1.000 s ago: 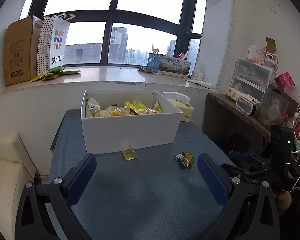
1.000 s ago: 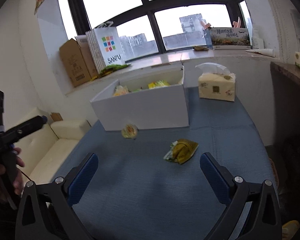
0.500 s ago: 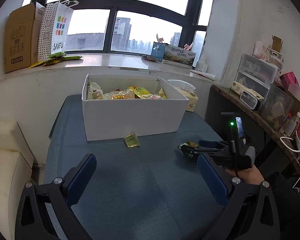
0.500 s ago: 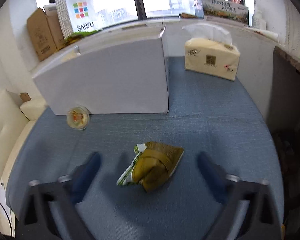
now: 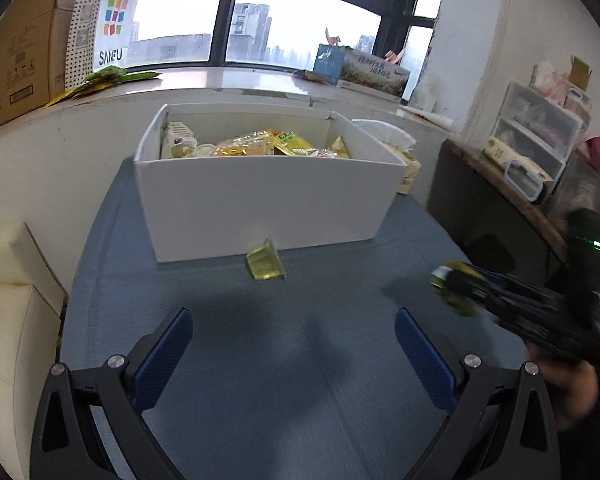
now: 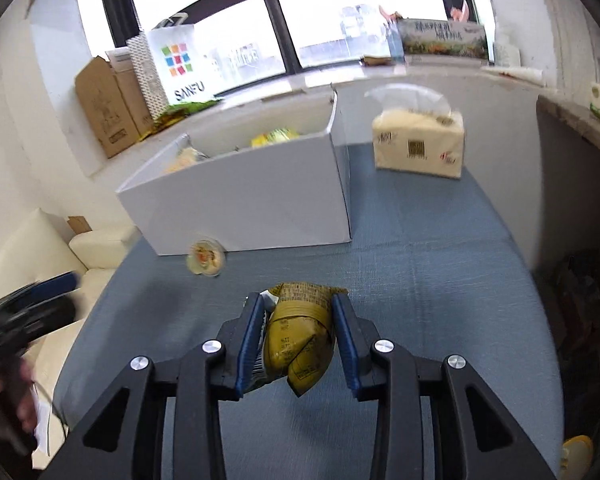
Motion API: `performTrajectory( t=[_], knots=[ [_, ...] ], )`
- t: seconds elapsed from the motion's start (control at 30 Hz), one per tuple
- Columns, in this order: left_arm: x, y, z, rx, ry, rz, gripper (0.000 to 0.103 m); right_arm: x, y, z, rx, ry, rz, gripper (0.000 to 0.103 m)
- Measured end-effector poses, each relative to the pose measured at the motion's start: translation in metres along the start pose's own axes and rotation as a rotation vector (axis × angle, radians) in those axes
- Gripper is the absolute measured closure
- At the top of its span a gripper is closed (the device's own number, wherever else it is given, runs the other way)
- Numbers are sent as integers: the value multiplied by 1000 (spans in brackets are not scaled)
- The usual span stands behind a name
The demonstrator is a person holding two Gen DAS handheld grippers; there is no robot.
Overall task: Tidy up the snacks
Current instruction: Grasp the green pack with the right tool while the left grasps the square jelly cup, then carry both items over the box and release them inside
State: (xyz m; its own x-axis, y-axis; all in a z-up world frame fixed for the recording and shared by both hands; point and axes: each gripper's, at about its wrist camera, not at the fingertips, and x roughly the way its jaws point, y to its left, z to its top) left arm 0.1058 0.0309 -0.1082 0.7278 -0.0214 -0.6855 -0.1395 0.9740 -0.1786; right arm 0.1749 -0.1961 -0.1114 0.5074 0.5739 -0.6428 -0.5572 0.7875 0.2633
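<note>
Having just closed, the right claw (image 6: 300,336) pinches a crinkly olive-gold snack packet (image 6: 300,340), seemingly lifted off the woven blue tabletop (image 6: 420,280); the left claw (image 5: 292,356) gapes empty.

Both wrist cams low over table (image 5: 260,360), facing shared white box (image 6: 240,204).

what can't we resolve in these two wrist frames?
- White box contents: near wall hides most in both views.
- Olive snack packet underside: right gripper pads cover its sides; motion-blurred in the left view.
- Jelly cup: label blurred.
- Tissue pack: box hides most in the left view.
</note>
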Motion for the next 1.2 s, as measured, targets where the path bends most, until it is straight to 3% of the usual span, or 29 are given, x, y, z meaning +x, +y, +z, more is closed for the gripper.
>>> performTrajectory(
  t=[0.13, 0.23, 0.3, 0.43, 0.53, 0.6, 0.63, 0.67, 0.7, 0.77, 0.87, 1.2],
  knots=[
    [32, -6, 14, 25, 14, 27, 0, -21, 4, -4, 1, -24, 16, 64],
    [65, -1, 26, -23, 61, 56, 0, -28, 6, -7, 2, -37, 20, 64],
    [85, 2, 31, -58, 93, 123, 0, -28, 6, -9, -5, -32, 34, 64],
    [111, 5, 36, -72, 102, 184, 0, -25, 5, -12, 4, -21, 60, 64],
    [131, 12, 36, -88, 137, 192, 1, -23, 6, -14, 3, -10, 71, 64],
    [138, 13, 35, -77, 136, 192, 10, -21, 6, -15, 1, 1, 77, 64],
    [141, 12, 35, -64, 145, 184, 30, -20, 6, -16, 1, 0, 77, 64],
    [143, 11, 34, -45, 160, 181, 62, -20, 6, -16, 1, 0, 81, 64],
    [142, 8, 32, -21, 163, 177, 63, -19, 7, -16, 0, 3, 82, 64],
    [133, 5, 31, -34, 149, 100, 68, -18, 8, -17, -4, 5, 85, 64],
    [105, -10, 30, 19, 69, 74, 68, -18, 10, -17, -17, 6, 84, 64],
    [2, -27, 30, 34, -86, -154, 68, -20, 13, -13, -29, -6, 82, 64]
  ],
)
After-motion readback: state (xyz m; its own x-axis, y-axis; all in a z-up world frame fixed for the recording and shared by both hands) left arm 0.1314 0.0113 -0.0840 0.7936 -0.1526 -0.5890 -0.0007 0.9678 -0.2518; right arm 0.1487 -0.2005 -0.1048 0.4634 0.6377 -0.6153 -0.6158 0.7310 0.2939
